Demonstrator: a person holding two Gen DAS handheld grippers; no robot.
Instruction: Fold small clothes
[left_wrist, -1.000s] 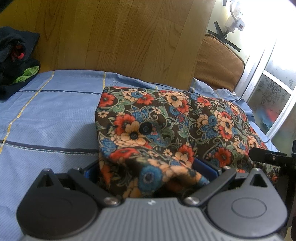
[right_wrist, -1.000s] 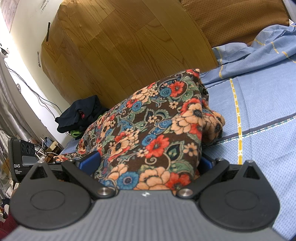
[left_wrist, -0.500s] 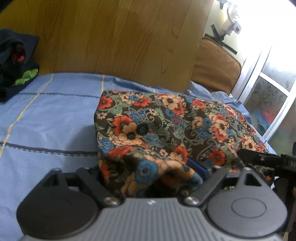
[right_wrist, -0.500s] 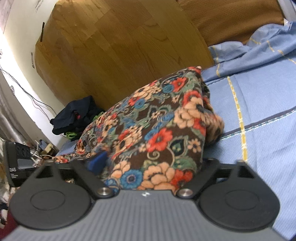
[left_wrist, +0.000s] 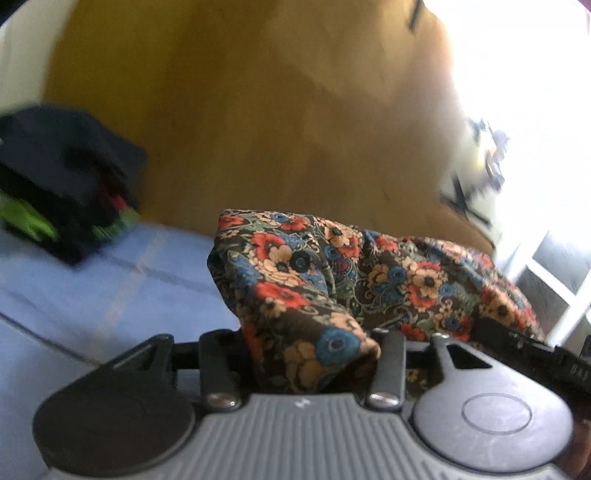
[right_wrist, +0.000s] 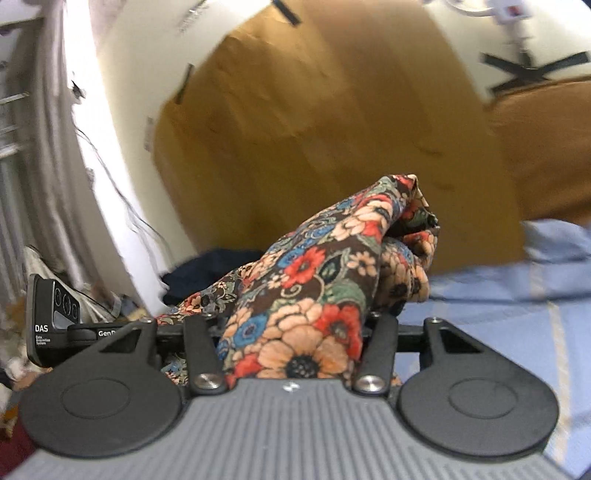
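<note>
A dark floral garment (left_wrist: 369, 280) with red, blue and cream flowers is held up between both grippers above the blue bed sheet (left_wrist: 110, 280). My left gripper (left_wrist: 310, 354) is shut on one bunched edge of it. My right gripper (right_wrist: 295, 343) is shut on the other edge (right_wrist: 314, 295); the cloth rises in a peak ahead of it. The fingertips of both grippers are hidden by the cloth. The left gripper's body (right_wrist: 55, 325) shows at the left of the right wrist view.
A wooden headboard (left_wrist: 277, 129) stands behind the bed. A pile of dark clothes with green trim (left_wrist: 62, 195) lies at the far left on the sheet. A brown cushion (right_wrist: 543, 155) leans at the right. A window frame (left_wrist: 554, 277) is at the far right.
Both grippers have closed on the floral garment and lifted it off the sheet; both views have tilted upward and are motion-blurred.
</note>
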